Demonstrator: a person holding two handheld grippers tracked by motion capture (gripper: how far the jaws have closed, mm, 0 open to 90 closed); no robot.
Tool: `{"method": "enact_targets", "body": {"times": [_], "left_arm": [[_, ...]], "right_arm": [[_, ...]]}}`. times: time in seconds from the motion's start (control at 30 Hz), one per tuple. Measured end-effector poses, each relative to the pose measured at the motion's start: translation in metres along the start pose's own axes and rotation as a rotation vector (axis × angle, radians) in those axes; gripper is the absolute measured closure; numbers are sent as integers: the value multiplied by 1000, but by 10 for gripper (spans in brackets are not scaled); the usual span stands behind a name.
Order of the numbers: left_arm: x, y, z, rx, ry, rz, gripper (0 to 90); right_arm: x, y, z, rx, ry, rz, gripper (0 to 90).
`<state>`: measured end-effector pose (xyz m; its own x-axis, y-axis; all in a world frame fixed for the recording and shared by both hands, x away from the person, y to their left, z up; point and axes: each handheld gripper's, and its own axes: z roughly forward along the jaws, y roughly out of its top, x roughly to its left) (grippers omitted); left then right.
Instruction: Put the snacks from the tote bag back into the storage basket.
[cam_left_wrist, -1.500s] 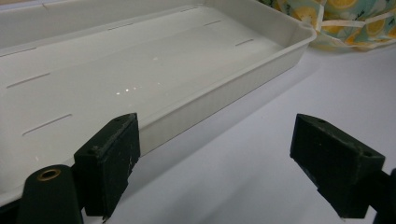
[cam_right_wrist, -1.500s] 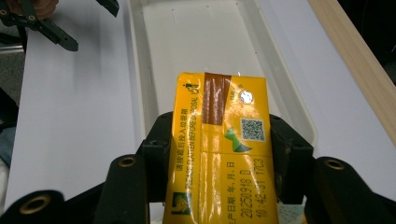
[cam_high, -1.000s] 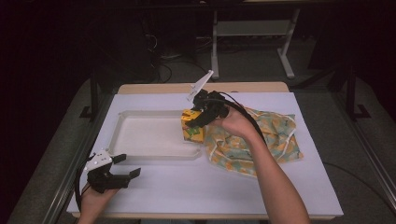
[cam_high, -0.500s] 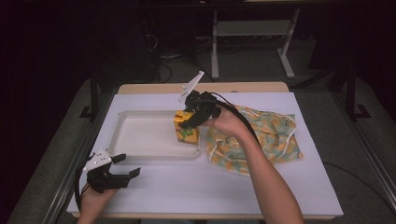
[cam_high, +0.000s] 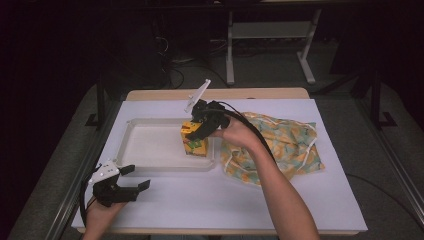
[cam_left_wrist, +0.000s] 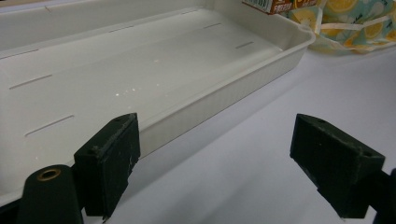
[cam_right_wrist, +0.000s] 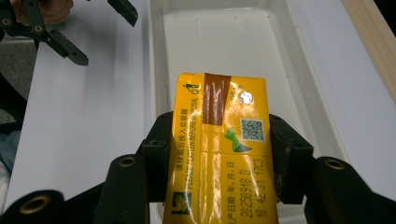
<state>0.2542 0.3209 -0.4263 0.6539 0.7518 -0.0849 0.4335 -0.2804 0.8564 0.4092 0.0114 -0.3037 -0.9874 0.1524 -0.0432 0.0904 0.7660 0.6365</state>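
Over the right end of the white tray (cam_high: 150, 145), the right gripper (cam_high: 196, 131) is clenched on a yellow carton (cam_high: 195, 141), pads on its two narrow sides, its base just above or at the tray floor; which cannot be told. The carton looks light, stiff-walled yet crushable and glossy, so a moderate mid-body hold suits; its long axis stands near upright, top leaning slightly away. The left gripper (cam_high: 129, 183) rests released on the counter (cam_high: 310, 200) beside the tray.

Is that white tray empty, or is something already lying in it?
Empty: the shallow white plastic tray has a bare floor. The yellow drink carton remains clamped in the right gripper, above the tray's end.
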Motion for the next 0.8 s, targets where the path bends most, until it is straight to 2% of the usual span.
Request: {"method": "enact_targets", "body": {"times": [0.4, 0.8], "left_arm": [[0, 0, 0, -5, -2, -5, 155], [0, 0, 0, -7, -2, -9, 155]], "right_arm": [[0, 2, 12, 18, 13, -2, 497], [0, 1, 20, 12, 24, -7, 497]]}}
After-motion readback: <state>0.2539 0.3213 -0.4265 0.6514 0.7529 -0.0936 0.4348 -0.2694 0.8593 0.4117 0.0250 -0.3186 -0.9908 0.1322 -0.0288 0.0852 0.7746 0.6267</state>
